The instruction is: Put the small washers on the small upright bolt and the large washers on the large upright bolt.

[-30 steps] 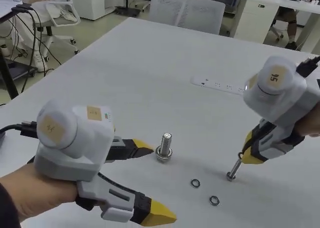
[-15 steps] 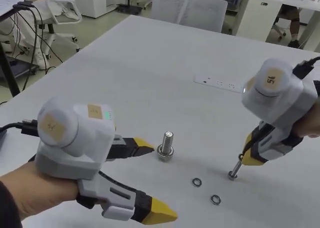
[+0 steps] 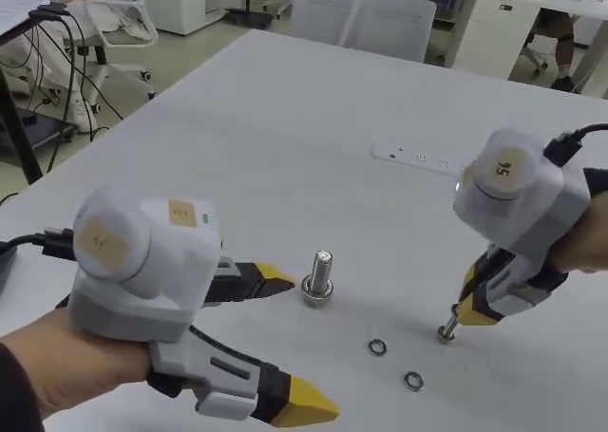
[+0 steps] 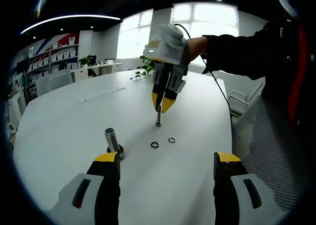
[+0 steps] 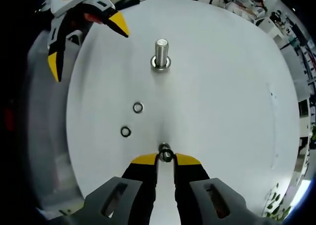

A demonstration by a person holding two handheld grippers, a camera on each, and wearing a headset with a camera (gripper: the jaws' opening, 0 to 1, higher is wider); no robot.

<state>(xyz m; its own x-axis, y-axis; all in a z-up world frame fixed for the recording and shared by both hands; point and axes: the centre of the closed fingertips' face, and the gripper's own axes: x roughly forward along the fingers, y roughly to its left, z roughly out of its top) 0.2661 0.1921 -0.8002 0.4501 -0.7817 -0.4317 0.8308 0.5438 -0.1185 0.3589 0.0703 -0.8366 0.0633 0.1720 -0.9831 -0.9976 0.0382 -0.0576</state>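
Observation:
The large upright bolt (image 3: 319, 272) stands mid-table with large washers stacked at its base. To its right stands the small upright bolt (image 3: 446, 332). My right gripper (image 3: 463, 310) points down over it, jaws closed to a narrow gap on a small washer (image 5: 166, 155) at the bolt's top. Two more small washers (image 3: 377, 347) (image 3: 413, 381) lie flat between the bolts. My left gripper (image 3: 302, 347) hovers open at the near left, its far tip close to the large bolt (image 4: 112, 140), with nothing between its fingers.
A white power strip (image 3: 413, 159) lies on the white table (image 3: 237, 138) beyond the bolts. An office chair (image 3: 361, 19) stands at the far edge. Cables and another chair are off the table's left side.
My right gripper has lowered along the small bolt, so less of the shaft shows below its tips. The left gripper has stayed in place.

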